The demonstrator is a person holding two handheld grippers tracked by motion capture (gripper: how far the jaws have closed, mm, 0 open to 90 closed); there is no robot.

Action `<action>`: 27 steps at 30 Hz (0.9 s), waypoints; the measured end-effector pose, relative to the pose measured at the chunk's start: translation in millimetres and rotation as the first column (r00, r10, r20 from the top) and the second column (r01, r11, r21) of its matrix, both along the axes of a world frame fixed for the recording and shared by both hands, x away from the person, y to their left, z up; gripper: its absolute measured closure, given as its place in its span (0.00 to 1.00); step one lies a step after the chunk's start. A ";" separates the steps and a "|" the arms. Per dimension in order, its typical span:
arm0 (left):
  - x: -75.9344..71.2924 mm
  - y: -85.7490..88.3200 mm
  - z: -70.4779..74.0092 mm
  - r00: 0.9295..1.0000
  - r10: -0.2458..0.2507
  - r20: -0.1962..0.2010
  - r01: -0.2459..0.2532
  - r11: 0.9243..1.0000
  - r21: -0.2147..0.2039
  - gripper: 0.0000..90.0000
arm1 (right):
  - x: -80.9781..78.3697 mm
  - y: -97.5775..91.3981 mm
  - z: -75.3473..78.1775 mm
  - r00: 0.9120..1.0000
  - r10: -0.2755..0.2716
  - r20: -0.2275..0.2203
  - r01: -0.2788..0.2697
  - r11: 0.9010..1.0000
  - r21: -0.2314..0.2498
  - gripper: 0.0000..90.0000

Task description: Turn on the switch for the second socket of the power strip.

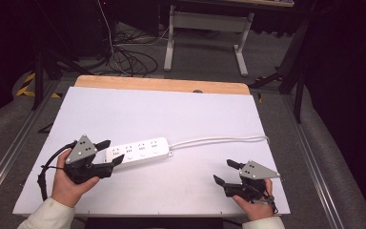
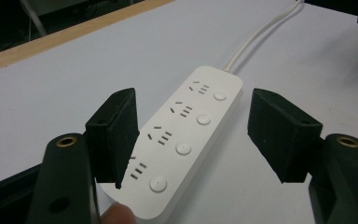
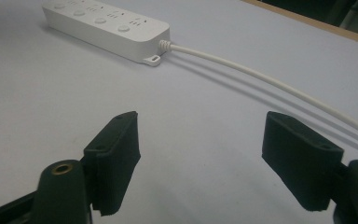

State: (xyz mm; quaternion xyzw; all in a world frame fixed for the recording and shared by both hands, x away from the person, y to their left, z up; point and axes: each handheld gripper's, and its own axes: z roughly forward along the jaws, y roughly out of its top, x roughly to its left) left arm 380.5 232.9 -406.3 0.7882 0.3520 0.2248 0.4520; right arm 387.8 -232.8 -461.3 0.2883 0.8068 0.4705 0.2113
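Your left gripper (image 1: 111, 152) sits low with jaws spread wide around the near end of the power strip (image 1: 139, 150), which lies mid-worktop (image 1: 124, 109). Your right gripper (image 1: 226, 171) rests near the front right edge, jaws wide and empty, well apart from the strip's cord (image 1: 219, 140).

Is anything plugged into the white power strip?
No. The power strip lies flat on the table with all four sockets bare; its own cord runs off its far end.
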 end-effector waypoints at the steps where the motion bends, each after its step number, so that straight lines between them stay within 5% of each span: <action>1: 1.1 -1.7 0.3 1.000 -0.003 0.000 0.003 1.000 -0.003 0.38 | 0.0 0.0 -0.1 1.000 0.001 0.001 -0.001 1.000 -0.001 0.31; 27: 23.1 -43.3 2.9 0.998 -0.058 -0.001 0.058 0.998 0.037 0.39 | 0.1 -0.9 -0.6 1.000 0.003 -0.002 -0.003 1.000 0.001 0.31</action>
